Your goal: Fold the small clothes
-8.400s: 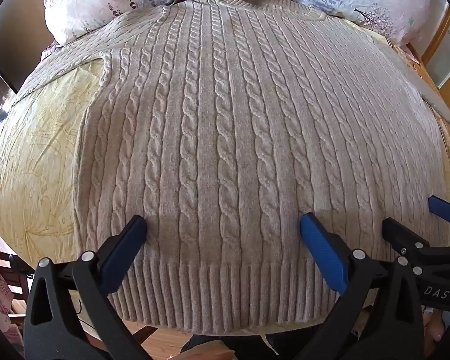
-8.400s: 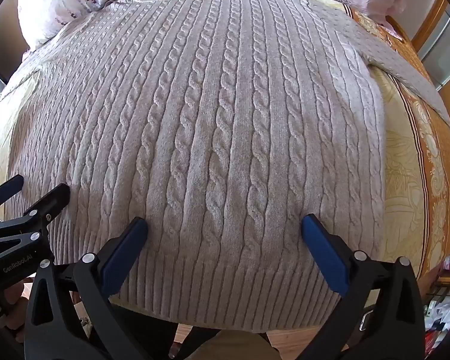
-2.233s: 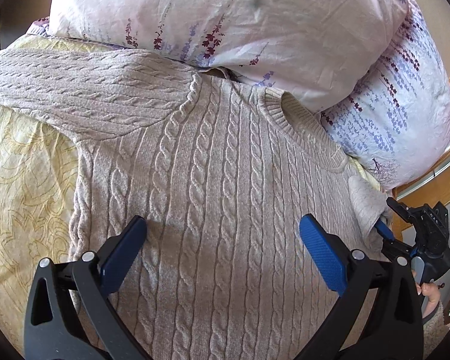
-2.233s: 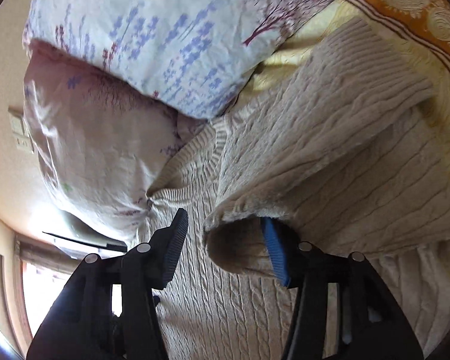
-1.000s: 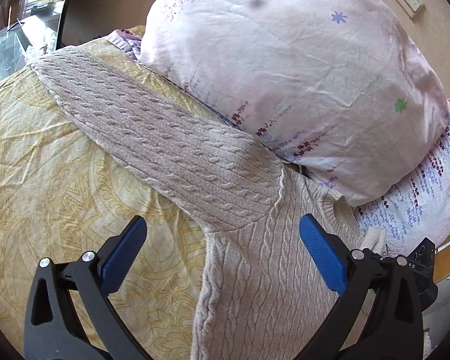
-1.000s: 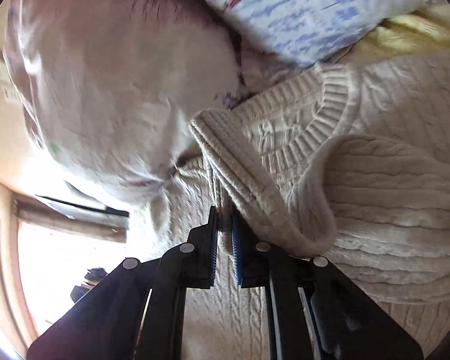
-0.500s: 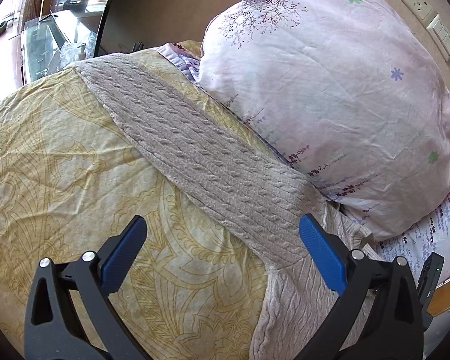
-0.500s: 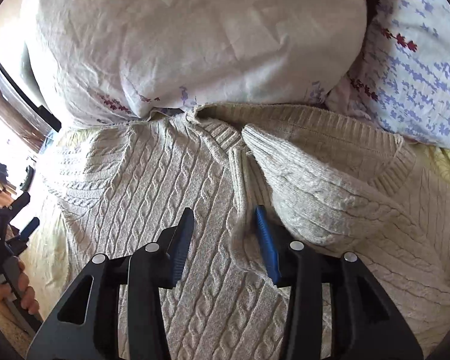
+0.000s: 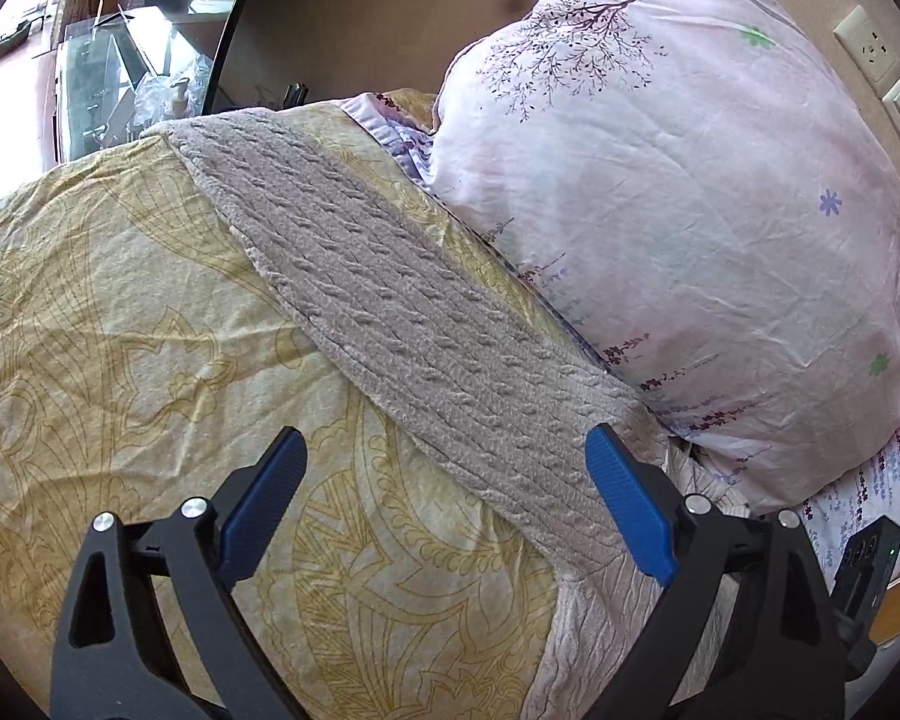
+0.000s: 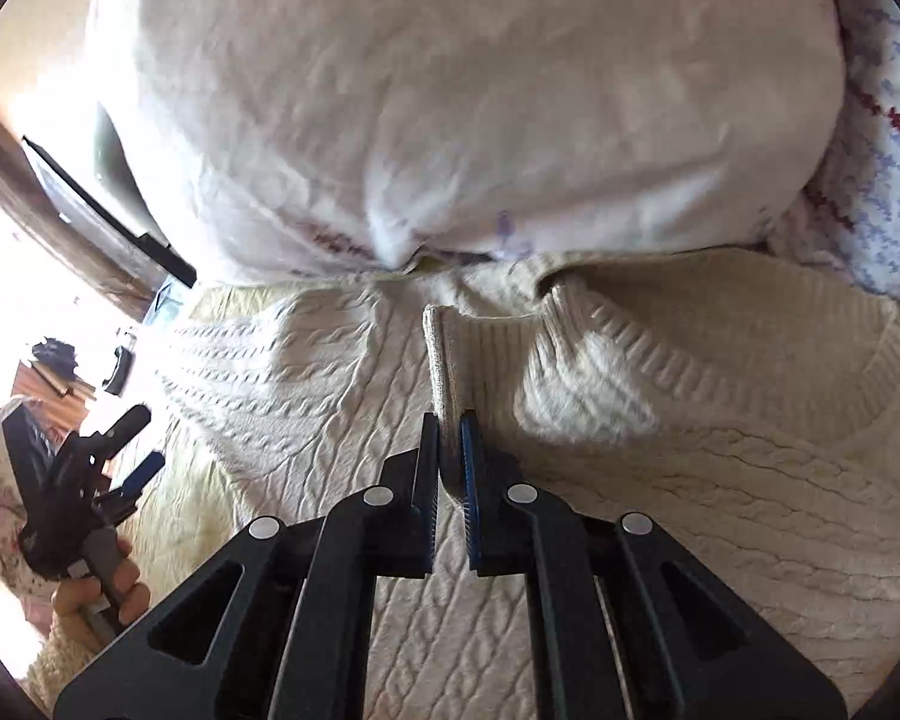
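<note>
Sweater [image 10: 660, 510]: cable-knit, beige, flat on the bed [image 9: 120, 312], collar at upper centre of the right view, against the pillows [image 10: 450, 120].
Right tool [image 10: 450, 450]: narrow, clamped on the cuff [image 10: 444, 360], which stands edge-up at frame centre over the chest; likely held so the sleeve lands folded inward.
Left tool [image 9: 444, 492]: wide, holding nothing, above the other sleeve [image 9: 390, 312], which runs from upper left to lower right of the left view.
Edges: pillow crowds that sleeve's right side; bare bedspread to its left gives room.
</note>
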`<control>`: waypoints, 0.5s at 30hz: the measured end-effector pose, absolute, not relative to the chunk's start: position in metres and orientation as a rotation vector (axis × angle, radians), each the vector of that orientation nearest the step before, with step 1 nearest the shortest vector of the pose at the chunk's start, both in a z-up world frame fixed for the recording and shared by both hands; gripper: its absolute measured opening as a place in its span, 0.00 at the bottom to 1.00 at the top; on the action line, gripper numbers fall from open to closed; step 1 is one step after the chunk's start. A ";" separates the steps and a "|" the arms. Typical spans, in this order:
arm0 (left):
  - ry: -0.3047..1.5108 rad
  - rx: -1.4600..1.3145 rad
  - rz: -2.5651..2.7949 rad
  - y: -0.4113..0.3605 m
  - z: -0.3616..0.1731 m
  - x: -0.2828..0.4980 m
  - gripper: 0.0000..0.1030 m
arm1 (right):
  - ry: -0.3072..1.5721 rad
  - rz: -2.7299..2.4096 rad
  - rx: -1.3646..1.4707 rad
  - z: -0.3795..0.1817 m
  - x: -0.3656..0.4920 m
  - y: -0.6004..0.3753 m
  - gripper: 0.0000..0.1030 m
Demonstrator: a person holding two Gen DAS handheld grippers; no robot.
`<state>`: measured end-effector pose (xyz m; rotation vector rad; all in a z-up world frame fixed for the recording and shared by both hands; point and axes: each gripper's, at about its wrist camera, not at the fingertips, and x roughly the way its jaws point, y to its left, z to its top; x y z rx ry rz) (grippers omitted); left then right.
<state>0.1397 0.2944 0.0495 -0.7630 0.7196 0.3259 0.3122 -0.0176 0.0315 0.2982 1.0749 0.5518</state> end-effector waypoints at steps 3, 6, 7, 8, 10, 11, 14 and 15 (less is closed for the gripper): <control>0.712 -0.793 0.332 0.303 0.050 0.142 0.85 | 1.128 0.596 0.299 0.017 0.301 -0.008 0.07; 0.710 -0.823 0.334 0.311 0.049 0.144 0.85 | 1.125 0.649 0.270 0.018 0.290 -0.008 0.07; 0.711 -0.833 0.334 0.313 0.048 0.145 0.85 | 1.123 0.669 0.267 0.020 0.285 -0.009 0.07; 0.712 -0.845 0.334 0.316 0.046 0.146 0.85 | 1.119 0.677 0.255 0.020 0.282 -0.007 0.07; 0.718 -0.869 0.336 0.320 0.043 0.147 0.85 | 1.115 0.666 0.213 0.016 0.267 0.014 0.07; 0.723 -0.886 0.337 0.322 0.041 0.148 0.85 | 1.104 0.663 0.204 0.017 0.263 0.018 0.07; 0.721 -0.929 0.332 0.328 0.036 0.150 0.85 | 1.067 0.665 0.180 0.026 0.261 0.026 0.07; 0.721 -0.931 0.335 0.330 0.036 0.151 0.85 | 1.050 0.667 0.166 0.031 0.257 0.033 0.07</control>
